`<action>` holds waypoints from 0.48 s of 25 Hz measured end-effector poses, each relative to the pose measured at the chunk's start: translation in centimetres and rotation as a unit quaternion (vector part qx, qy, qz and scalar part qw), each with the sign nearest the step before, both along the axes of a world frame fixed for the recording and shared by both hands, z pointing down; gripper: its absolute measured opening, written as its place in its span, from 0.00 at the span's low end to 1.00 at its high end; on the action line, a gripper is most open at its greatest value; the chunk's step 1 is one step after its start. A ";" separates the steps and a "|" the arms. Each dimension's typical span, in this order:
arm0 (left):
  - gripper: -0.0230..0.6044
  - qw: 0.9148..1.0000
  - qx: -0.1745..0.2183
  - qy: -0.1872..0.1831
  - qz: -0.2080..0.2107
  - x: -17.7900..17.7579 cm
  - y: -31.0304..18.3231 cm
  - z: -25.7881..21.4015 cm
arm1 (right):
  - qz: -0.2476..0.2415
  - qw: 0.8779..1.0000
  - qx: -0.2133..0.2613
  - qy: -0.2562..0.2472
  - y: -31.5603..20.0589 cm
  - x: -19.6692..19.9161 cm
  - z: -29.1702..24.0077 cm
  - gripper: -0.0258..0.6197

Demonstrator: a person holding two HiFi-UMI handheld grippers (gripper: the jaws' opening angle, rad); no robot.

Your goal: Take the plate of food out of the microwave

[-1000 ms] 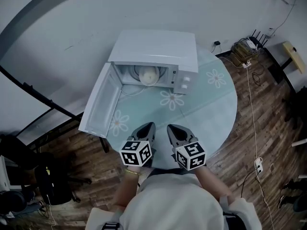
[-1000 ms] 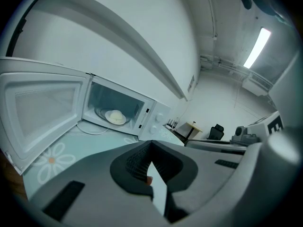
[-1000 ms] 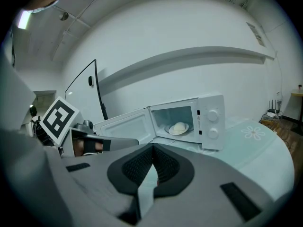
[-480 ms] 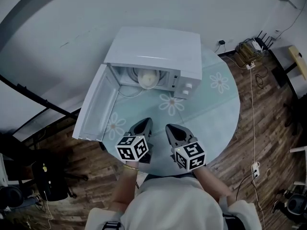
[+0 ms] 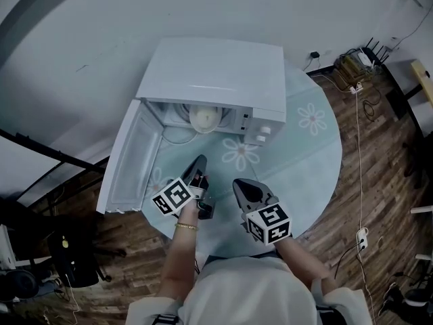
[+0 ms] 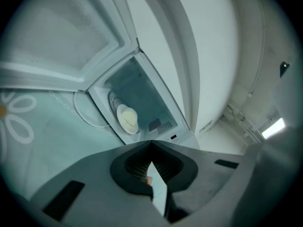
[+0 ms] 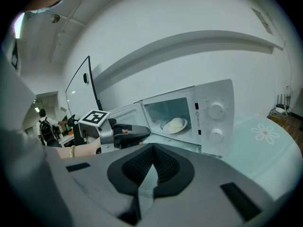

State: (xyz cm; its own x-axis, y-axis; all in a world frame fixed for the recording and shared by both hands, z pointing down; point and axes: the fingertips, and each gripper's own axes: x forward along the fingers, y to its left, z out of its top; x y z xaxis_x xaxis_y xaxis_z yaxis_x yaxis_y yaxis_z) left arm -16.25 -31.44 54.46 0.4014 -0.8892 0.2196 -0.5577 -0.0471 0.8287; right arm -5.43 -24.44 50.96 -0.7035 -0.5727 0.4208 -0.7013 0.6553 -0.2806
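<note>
A white microwave (image 5: 215, 73) stands at the back of the round table, its door (image 5: 130, 161) swung open to the left. Inside lies a white plate with pale food (image 5: 206, 118), also seen in the left gripper view (image 6: 128, 119) and the right gripper view (image 7: 175, 125). My left gripper (image 5: 199, 164) is shut and empty, rolled to one side, pointing at the cavity a short way in front of it. My right gripper (image 5: 239, 185) is shut and empty, lower over the table. The right gripper view shows the left gripper (image 7: 124, 135) beside the open door.
The table (image 5: 304, 161) carries a pale teal cloth with daisy prints. Two knobs (image 7: 216, 122) sit on the microwave's right panel. A white wall runs close behind. Wooden floor with cables (image 5: 358, 107) lies to the right.
My left gripper has moved forward toward the microwave opening and rolled to one side. The right gripper has stayed about where it was.
</note>
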 end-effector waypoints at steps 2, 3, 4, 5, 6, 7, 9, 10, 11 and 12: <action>0.05 0.999 -0.004 0.053 -0.015 -0.4 -1.0 0.8 | 0.000 1.000 0.000 0.001 -0.5 0.1 0.2 0.05; 0.05 0.996 -0.006 0.082 -0.024 -0.7 -1.5 1.2 | 0.000 1.000 0.000 0.002 -0.9 0.1 0.3 0.05; 0.05 0.993 -0.008 0.109 -0.033 -0.9 -2.1 1.7 | 0.000 1.000 0.000 0.003 -1.2 0.1 0.4 0.05; 0.05 0.990 -0.011 0.131 -0.042 -1.2 -2.6 2.2 | 0.000 1.000 -0.001 0.004 -1.4 0.1 0.5 0.05; 0.05 0.988 -0.015 0.148 -0.051 -1.3 -3.1 2.7 | 0.001 1.000 -0.002 0.004 -1.7 0.2 0.6 0.05; 0.05 0.985 -0.019 0.162 -0.058 -1.5 -3.6 3.2 | 0.001 1.000 -0.003 0.003 -1.8 0.2 0.6 0.05; 0.05 0.979 -0.026 0.189 -0.070 -1.6 -4.6 4.2 | 0.002 1.000 -0.005 0.003 -2.2 0.3 0.8 0.05; 0.05 0.976 -0.029 0.202 -0.076 -1.7 -5.1 4.7 | 0.001 1.000 -0.006 0.004 -2.4 0.3 0.9 0.05; 0.05 0.973 -0.030 0.212 -0.080 -1.8 -5.5 5.2 | 0.000 1.000 -0.007 0.005 -2.6 0.2 1.0 0.05; 0.05 0.971 -0.031 0.221 -0.084 -1.8 -6.0 5.6 | -0.001 1.000 -0.007 0.006 -2.7 0.3 1.1 0.05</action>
